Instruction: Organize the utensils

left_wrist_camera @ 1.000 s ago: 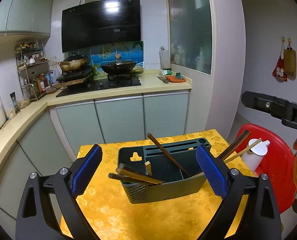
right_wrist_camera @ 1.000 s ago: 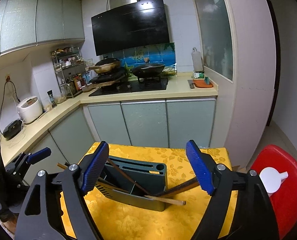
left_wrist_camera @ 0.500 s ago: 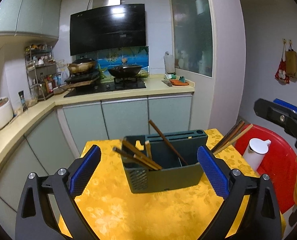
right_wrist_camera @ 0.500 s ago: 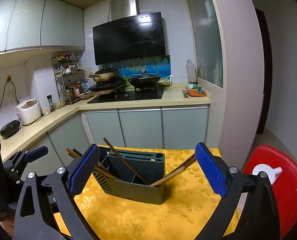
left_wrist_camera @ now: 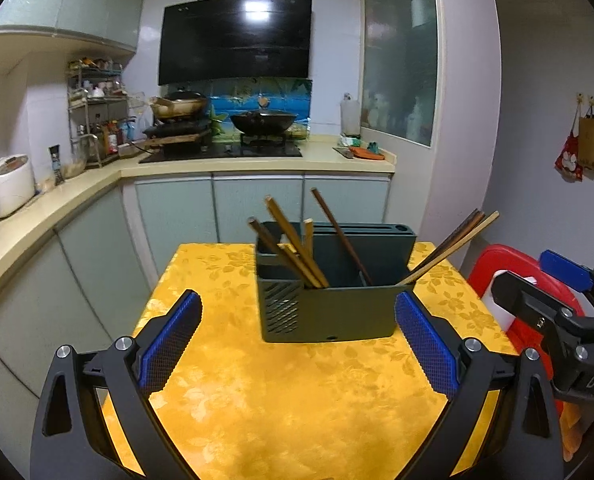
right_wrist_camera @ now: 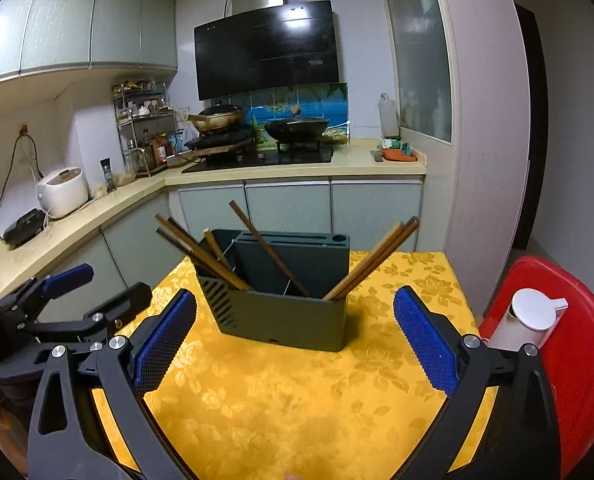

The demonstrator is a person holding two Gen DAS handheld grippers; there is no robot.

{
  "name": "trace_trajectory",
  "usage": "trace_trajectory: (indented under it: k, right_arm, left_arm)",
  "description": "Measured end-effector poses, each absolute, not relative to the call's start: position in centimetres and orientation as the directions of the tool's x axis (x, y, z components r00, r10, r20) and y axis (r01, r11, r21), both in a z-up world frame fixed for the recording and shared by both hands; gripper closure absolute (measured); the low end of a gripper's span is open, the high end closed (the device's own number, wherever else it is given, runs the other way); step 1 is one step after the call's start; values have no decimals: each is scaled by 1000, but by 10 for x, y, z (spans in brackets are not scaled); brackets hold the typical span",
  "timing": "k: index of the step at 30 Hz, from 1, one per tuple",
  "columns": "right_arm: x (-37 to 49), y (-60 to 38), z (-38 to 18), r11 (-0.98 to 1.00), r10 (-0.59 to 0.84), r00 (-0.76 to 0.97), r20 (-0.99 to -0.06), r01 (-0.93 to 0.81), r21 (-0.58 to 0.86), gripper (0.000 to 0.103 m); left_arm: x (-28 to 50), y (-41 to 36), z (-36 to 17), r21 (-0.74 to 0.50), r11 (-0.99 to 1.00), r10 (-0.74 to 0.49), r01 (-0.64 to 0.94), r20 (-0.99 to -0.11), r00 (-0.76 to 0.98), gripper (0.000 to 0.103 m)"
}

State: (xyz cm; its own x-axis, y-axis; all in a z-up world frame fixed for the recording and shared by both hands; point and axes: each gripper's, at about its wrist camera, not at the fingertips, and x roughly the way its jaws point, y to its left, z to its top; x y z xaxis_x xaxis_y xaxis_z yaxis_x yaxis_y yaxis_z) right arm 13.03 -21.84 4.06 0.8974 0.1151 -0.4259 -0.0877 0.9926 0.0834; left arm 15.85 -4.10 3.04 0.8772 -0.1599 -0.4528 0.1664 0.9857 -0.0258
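Chopsticks (left_wrist_camera: 297, 254) of brown wood lean out of my dark green plastic utensil holder (left_wrist_camera: 333, 308), which stands upright near the far edge of the yellow floral tablecloth (left_wrist_camera: 281, 404). My left gripper (left_wrist_camera: 297, 344) gapes wide and empty before it. My right gripper (right_wrist_camera: 295, 340), whose jaws have just been opening, also stands wide, nothing between them.

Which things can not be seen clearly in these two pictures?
- Chopsticks, both views: lower ends hidden inside the dark holder.
- White bottle, left wrist view: mostly covered by the right hand-held gripper.
- Spice rack jars: too small to read.
- Red stool: cut off by the frame edge.
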Motion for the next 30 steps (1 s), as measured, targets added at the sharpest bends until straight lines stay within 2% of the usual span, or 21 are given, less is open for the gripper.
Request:
trace_trajectory:
  k: [9,22,30]
  right_arm:
    - [107,-212,26,993,102,904,-414,-66,102,7]
    - [85,-195,0,993,91,885,-456,-46,108,7]
    - [73,-199,-3,994,65,892,-446,-21,104,7]
  left_arm:
    - [126,-27,24,-14,992,-118,123,-406,906,9]
    - [105,-12,0,-74,992,-128,106,-461,878,9]
    - [91,-6,-8,-37,998,-67,56,-448,892,9]
